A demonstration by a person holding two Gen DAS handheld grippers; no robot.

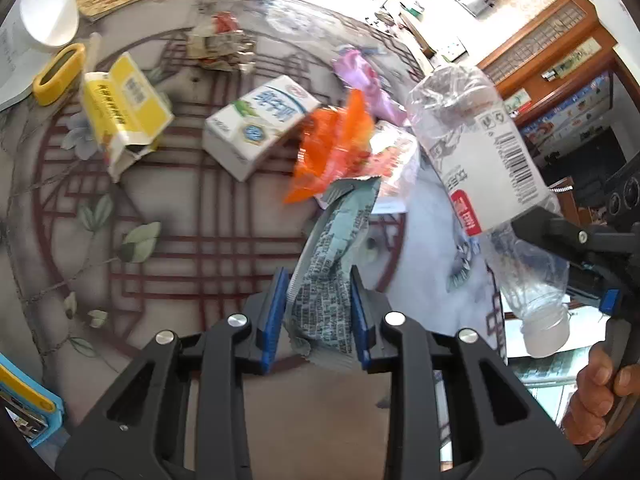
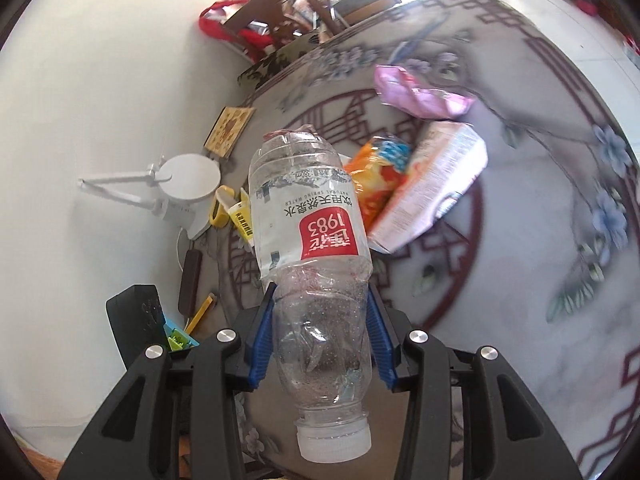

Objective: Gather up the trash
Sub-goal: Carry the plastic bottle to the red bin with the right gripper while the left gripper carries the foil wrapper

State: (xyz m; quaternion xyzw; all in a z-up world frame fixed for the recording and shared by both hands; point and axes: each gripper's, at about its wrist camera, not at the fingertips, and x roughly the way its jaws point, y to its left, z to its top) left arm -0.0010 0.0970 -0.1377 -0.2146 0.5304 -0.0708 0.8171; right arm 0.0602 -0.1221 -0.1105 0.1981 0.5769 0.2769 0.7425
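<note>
Left gripper (image 1: 320, 312): clamped on grey wrapper (image 1: 332, 264). Right gripper (image 2: 320, 336): clamped on crushed bottle (image 2: 312, 248), cap nearest. Advice: keep both grips firm until over the bin.

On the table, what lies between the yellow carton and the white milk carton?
Nothing: in the left wrist view, only bare patterned tablecloth lies between the yellow carton and the white milk carton.

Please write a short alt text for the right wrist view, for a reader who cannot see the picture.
The right gripper is shut on a crushed clear water bottle with a red label, its white cap pointing toward the camera. Beyond it, on a patterned table, lie an orange snack bag, a pink wrapper and a flattened carton.
</note>
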